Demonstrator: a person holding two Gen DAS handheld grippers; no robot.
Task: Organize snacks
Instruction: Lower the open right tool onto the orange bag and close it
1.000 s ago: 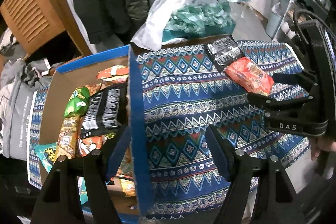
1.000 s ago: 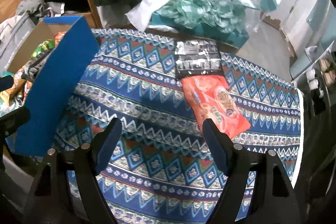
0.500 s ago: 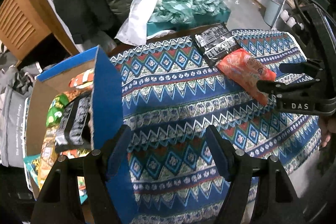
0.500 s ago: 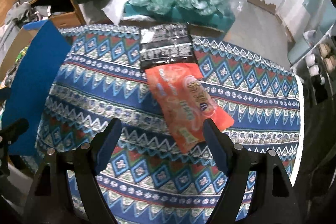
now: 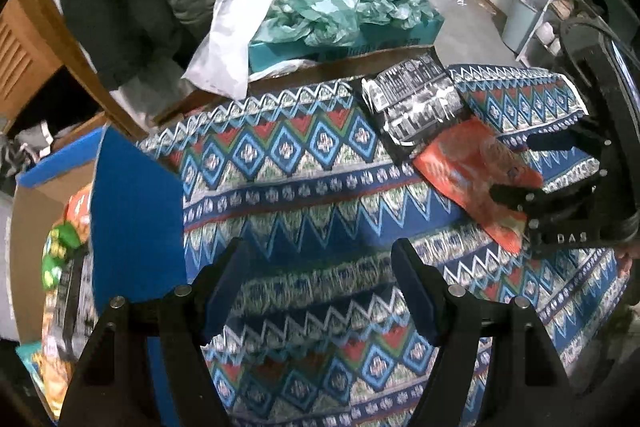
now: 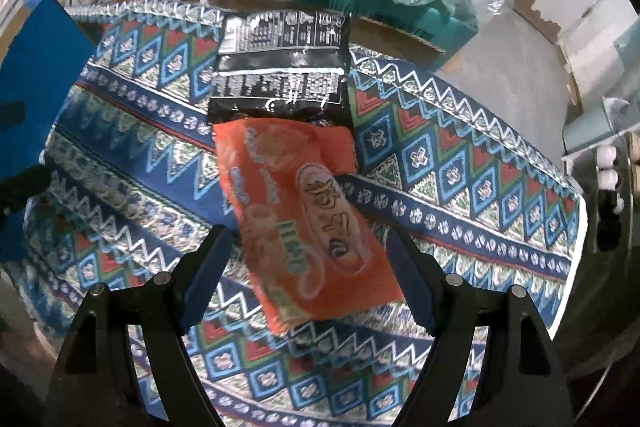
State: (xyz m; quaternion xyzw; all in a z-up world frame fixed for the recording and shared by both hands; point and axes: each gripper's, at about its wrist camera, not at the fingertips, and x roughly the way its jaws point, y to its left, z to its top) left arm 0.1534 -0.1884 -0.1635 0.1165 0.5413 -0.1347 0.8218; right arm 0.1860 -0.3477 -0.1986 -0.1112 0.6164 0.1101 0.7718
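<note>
Right wrist view: right tool (image 6: 308,267) spread wide over the orange snack packet (image 6: 304,223), whose far edge overlaps the black packet (image 6: 280,67); left tool (image 5: 320,283) released above patterned bench cloth (image 5: 300,187).

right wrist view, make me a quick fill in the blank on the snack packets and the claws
1. The orange packet lies on the patterned ____.
2. The far end of the orange packet overlaps the ____ packet.
3. The right claw is ____, its fingers either side of the orange packet.
4. The box of snacks has ____ flaps.

Missing words: tablecloth; black; open; blue
</note>
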